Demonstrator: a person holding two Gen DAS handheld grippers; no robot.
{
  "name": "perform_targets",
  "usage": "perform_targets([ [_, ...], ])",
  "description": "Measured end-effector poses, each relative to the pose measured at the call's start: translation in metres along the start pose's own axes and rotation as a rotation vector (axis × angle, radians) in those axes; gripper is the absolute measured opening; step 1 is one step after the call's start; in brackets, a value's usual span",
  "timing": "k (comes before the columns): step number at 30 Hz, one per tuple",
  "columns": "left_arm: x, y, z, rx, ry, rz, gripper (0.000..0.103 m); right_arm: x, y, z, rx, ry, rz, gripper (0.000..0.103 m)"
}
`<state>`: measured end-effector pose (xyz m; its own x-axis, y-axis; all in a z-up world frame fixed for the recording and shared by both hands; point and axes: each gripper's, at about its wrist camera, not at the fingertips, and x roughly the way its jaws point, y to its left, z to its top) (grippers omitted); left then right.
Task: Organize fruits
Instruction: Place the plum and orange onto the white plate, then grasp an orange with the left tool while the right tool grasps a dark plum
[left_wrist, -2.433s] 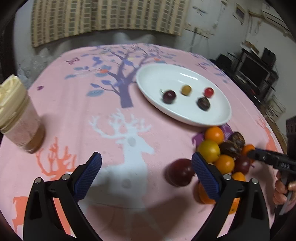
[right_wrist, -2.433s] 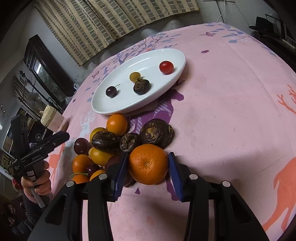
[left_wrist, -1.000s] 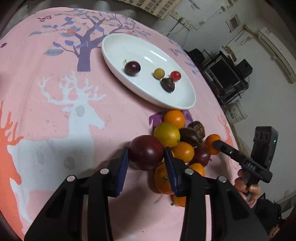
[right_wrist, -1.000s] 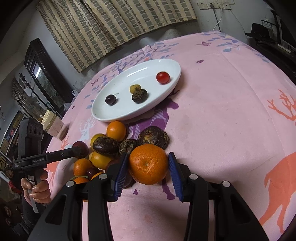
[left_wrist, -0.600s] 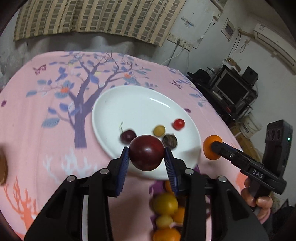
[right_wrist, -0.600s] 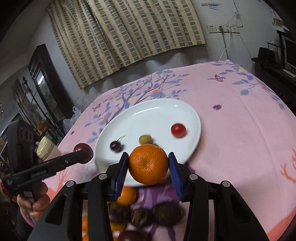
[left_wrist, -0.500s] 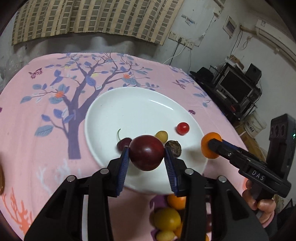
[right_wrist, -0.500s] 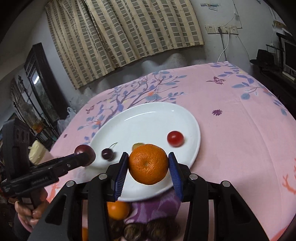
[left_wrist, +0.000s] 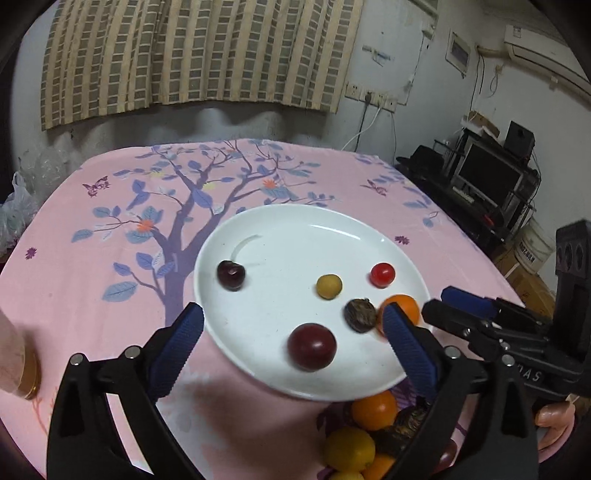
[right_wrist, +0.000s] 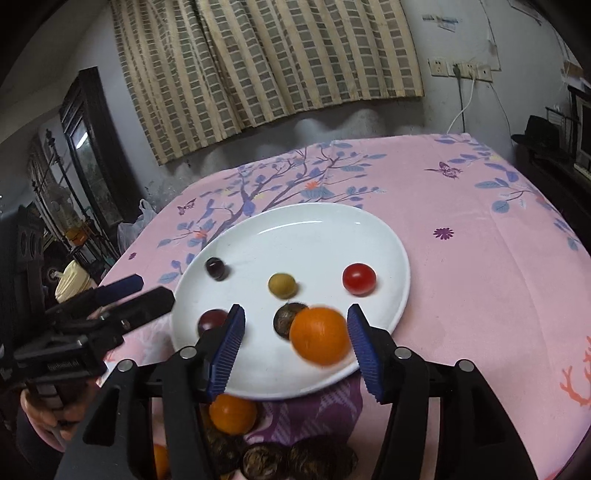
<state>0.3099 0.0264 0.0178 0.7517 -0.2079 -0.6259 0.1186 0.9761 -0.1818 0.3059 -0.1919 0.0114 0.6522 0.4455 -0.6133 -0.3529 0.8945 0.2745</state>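
Six fruits lie on the white plate (left_wrist: 295, 229); by that count the sorting looks partly done, since a pile of oranges and dark fruits (left_wrist: 373, 432) waits on the table (left_wrist: 92, 295) just past the plate's near rim.

On the plate's left sits a cherry (left_wrist: 231, 275). The left hand-held gripper (left_wrist: 291, 343) is spread wide and holds nothing; the dark plum (left_wrist: 312, 346) lies between its blue fingers (left_wrist: 177, 350), touching neither. Further right come a small yellow fruit (left_wrist: 328, 286), a wrinkled dark fruit (left_wrist: 360, 315) and a cherry tomato (left_wrist: 382, 274).

The right hand-held gripper (right_wrist: 293, 349) also stands apart and empty. The orange (right_wrist: 320, 336), blurred, sits near the plate's near rim between its fingers, closer to the right one, beside the wrinkled fruit.
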Motion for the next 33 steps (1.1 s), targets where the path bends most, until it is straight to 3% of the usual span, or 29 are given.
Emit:
perform_targets([
  [5,-0.019,0.011,-0.018,-0.01,0.036,0.01,0.097,-0.021,0.0,-0.024,0.028,0.03,0.054,0.058],
  [14,-0.062,0.027,-0.079,-0.006,0.061,0.022,0.098,-0.045,0.004,-0.066,0.032,0.123,0.125,0.058],
  [20,-0.078,0.031,-0.094,-0.025,0.045,0.033,0.098,-0.04,0.0,-0.082,0.072,0.218,0.179,0.058],
  [28,-0.089,0.038,-0.107,-0.047,0.039,0.045,0.098,-0.031,0.006,-0.094,0.061,0.291,0.176,0.057],
  [31,-0.091,0.038,-0.107,-0.053,0.036,0.029,0.098,-0.028,0.003,-0.095,0.083,0.309,0.188,0.05],
  [33,-0.092,0.035,-0.107,-0.04,0.036,0.028,0.098,-0.027,0.0,-0.095,0.098,0.313,0.188,0.039],
])
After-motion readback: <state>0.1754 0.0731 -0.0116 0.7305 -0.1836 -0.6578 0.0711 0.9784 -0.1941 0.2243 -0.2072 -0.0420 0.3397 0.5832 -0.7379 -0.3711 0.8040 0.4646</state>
